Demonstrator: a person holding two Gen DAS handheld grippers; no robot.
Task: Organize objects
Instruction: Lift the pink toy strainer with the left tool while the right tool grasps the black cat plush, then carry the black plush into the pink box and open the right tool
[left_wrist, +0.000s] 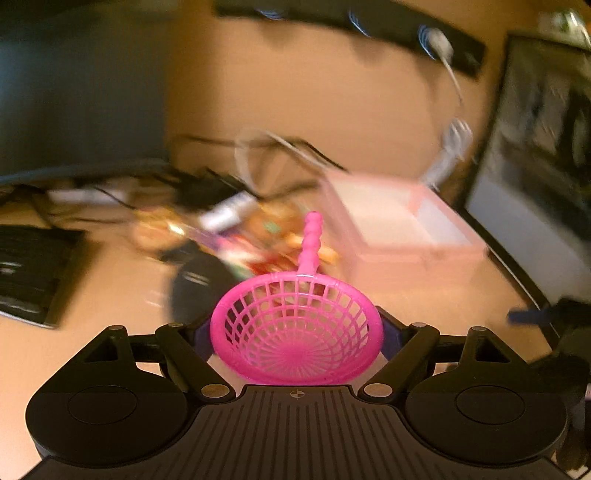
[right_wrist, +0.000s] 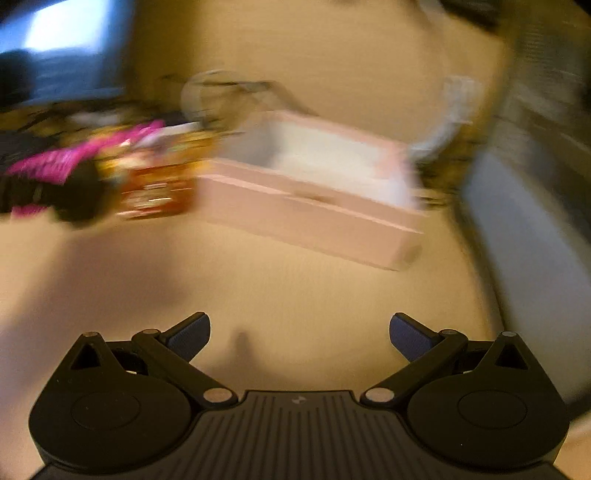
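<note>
The left gripper (left_wrist: 296, 334) holds a pink sieve (left_wrist: 295, 328) by its bowl, one blue pad at each side of the rim; jaws are wide because the bowl is wide. The sieve handle points to 12 o'clock, toward the pink box (left_wrist: 402, 229), which sits on the desk (left_wrist: 110, 288) at approx. 1 o'clock from the sieve. At 11 o'clock lies a blurred pile of colourful packets (left_wrist: 236, 236).

The right gripper (right_wrist: 300, 338) is wide apart w/ nothing between the pads. Bare desk lies under it; the box is at 12 o'clock, the packets at 10 o'clock.

A dark screen (left_wrist: 535, 177) borders the desk at 3 o'clock, cables (left_wrist: 207, 177) at the back.

The sieve is glossy plastic, a round bowl w/ grid mesh and a beaded handle. The box is rectangular, open on top, white inside.
</note>
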